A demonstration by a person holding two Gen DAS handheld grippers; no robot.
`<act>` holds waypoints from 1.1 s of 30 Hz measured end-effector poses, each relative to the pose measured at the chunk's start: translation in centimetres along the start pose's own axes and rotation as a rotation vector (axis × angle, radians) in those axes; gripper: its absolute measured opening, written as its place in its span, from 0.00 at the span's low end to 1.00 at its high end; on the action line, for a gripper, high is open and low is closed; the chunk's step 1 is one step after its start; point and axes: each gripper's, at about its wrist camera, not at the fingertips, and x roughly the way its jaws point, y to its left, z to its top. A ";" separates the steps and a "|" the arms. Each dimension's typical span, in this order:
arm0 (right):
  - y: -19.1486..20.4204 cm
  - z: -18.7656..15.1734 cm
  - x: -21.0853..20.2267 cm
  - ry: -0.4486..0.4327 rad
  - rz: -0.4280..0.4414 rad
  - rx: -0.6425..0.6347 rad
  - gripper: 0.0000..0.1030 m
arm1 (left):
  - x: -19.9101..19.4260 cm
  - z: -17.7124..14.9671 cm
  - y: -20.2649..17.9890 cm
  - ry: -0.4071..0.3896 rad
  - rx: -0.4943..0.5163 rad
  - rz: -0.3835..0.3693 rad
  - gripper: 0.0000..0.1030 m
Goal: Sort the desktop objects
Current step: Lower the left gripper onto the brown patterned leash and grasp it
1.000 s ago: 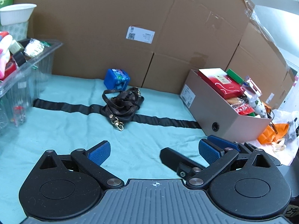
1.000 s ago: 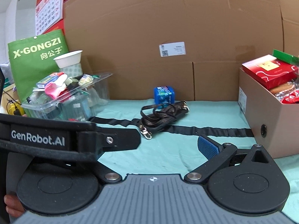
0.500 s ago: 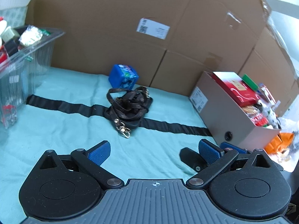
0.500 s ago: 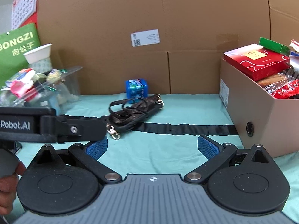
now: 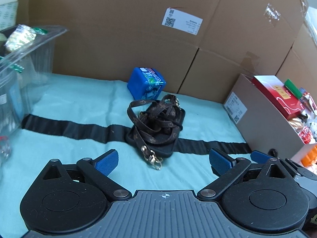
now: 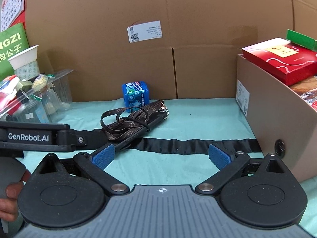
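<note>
Both containers already hold sorted goods: the clear plastic bin (image 6: 29,103) on your left is full, and the cardboard box (image 6: 277,119) on your right carries a red packet (image 6: 281,59) and snacks. Two items remain on the teal cloth (image 5: 79,107): the black phone case with tangled brown strap (image 5: 158,125), lying across the black band (image 5: 65,129), and the blue cube box (image 5: 145,85) just behind it, touching the strap. Your left gripper (image 5: 163,160) and right gripper (image 6: 161,155) both stand wide apart, empty. Judged: nearly done, two picks left.
</note>
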 end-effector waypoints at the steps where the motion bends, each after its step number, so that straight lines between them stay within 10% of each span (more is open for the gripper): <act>1: 0.0 0.2 0.4 0.003 0.001 -0.005 0.97 | 0.4 0.3 0.2 0.005 -0.001 -0.003 0.97; 19: 0.7 2.0 7.3 0.097 0.126 0.061 0.65 | 6.2 4.1 2.5 0.090 0.021 0.002 0.63; 33: 0.9 2.2 9.5 0.122 0.153 0.111 0.56 | 7.8 4.4 3.1 0.089 0.048 0.009 0.57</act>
